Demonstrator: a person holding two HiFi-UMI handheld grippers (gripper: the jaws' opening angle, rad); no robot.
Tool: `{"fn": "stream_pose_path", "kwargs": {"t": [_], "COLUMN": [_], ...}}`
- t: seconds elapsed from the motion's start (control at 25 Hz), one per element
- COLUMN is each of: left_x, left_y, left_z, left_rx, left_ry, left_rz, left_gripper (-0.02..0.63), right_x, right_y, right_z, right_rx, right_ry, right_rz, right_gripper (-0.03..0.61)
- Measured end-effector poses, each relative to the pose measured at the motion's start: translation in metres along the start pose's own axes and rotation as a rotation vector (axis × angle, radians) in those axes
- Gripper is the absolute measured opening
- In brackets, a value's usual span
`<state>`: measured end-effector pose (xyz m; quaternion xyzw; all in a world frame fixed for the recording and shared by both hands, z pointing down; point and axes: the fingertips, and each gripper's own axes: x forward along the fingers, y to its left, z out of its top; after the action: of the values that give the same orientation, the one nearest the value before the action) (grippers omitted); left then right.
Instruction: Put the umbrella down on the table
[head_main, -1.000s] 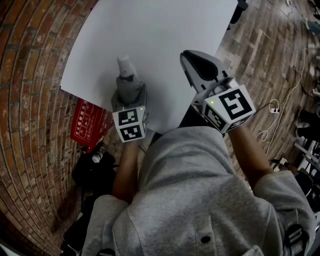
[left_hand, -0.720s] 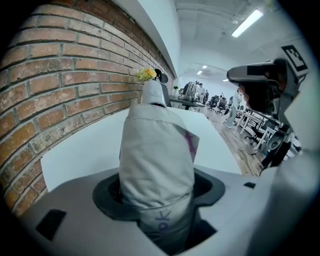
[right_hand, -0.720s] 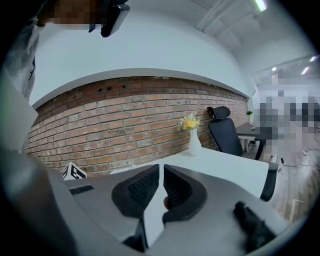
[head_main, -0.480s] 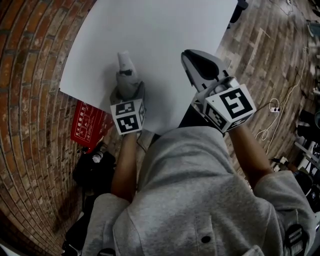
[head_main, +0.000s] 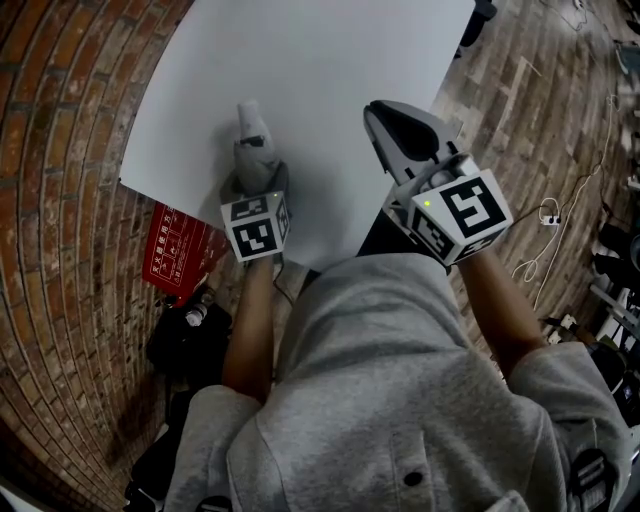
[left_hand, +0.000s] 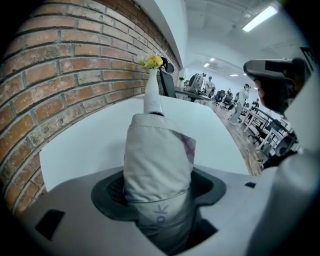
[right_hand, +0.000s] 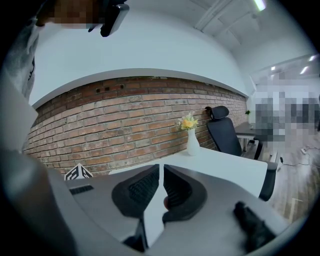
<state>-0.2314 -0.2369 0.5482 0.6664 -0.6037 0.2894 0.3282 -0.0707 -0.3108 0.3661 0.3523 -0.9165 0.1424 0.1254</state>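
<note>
A folded grey-white umbrella (head_main: 252, 140) in its sleeve points away from me over the near left part of the white table (head_main: 330, 60). My left gripper (head_main: 256, 182) grips its lower end. In the left gripper view the umbrella (left_hand: 157, 160) fills the space between the two dark pads (left_hand: 111, 189), and the jaws of that gripper (left_hand: 159, 192) are opening around it. My right gripper (head_main: 392, 112) hovers over the table's near right part. Its jaws (right_hand: 161, 176) are shut with nothing between them.
A white vase with yellow flowers (left_hand: 152, 92) stands at the table's far end by the brick wall, and the same vase (right_hand: 192, 140) shows in the right gripper view. A black office chair (right_hand: 222, 134) is behind the table. A red sign (head_main: 175, 245) and a black bag (head_main: 185, 340) lie on the floor at the left.
My left gripper has moved forward and sunk a little with the umbrella, so the umbrella reaches further over the table. The right gripper has stayed put.
</note>
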Motion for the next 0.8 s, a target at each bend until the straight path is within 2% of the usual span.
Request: {"fn": "stream_pose_path", "kwargs": {"t": [0.2, 0.4, 0.8], "left_x": [0.002, -0.006, -0.023], "left_y": [0.004, 0.003, 0.008], "left_z": [-0.002, 0.015, 0.025], "left_rx": [-0.027, 0.011, 0.008], "left_ry": [-0.001, -0.09, -0.146], "left_rz": [0.005, 0.017, 0.016], "left_gripper": [0.31, 0.31, 0.31], "right_x": [-0.001, -0.002, -0.004], "right_y": [-0.001, -0.001, 0.002], "right_z": [-0.002, -0.002, 0.007], "right_rx": [0.004, 0.002, -0.009], "right_ry": [-0.003, 0.002, -0.02], "right_rz": [-0.004, -0.007, -0.014], "right_gripper": [0.041, 0.041, 0.041]}}
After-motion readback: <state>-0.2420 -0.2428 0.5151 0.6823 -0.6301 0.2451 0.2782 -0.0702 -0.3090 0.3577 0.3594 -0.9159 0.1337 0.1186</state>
